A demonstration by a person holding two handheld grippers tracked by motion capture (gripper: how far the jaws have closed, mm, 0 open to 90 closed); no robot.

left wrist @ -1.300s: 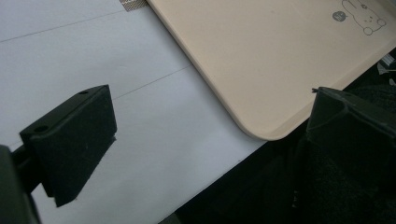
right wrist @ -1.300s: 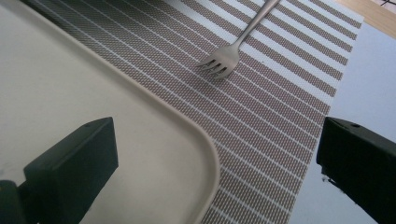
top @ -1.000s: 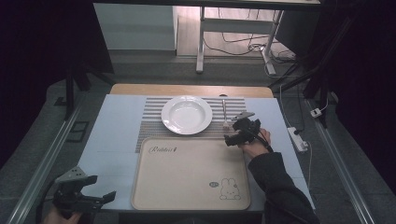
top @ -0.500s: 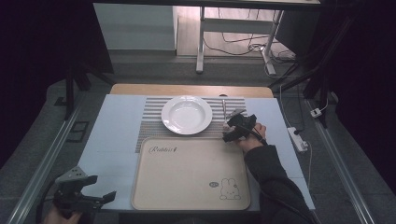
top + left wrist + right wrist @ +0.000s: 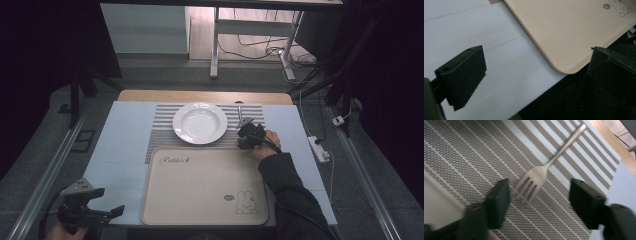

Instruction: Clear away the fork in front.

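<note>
A pale worktop [image 5: 125,145] stretches out in front of the person, with a strip of bare wood showing along its far edge. On it lies a striped woven placemat [image 5: 165,135], and a white plate [image 5: 200,122] sits on the mat, a little left of its middle. Nearer the person, a beige tray [image 5: 200,185] overlaps the mat's near edge; it has a small rabbit drawing in its near right corner and a line of script at its far left.

The right claw [image 5: 248,134] is out over the right part of the mat, just beside the tray's far right corner and to the right of the plate, held by a hand in a dark sleeve. In the right gripper view its jaws stand wide apart, gripping nothing, and a metal fork [image 5: 549,163] lies flat on the mat between them. The tines point toward the camera and the handle runs away toward the mat's far edge. The jaws flank the tines without touching them, as far as I can tell. In the high view the fork [image 5: 240,114] shows as a thin sliver just beyond the claw.

The left claw [image 5: 102,212] is low at the near left corner of the worktop, well apart from the plate and fork. In the left gripper view its jaws are spread wide and empty, above the pale surface, with the tray's rounded near corner [image 5: 564,40] lying between them.
</note>
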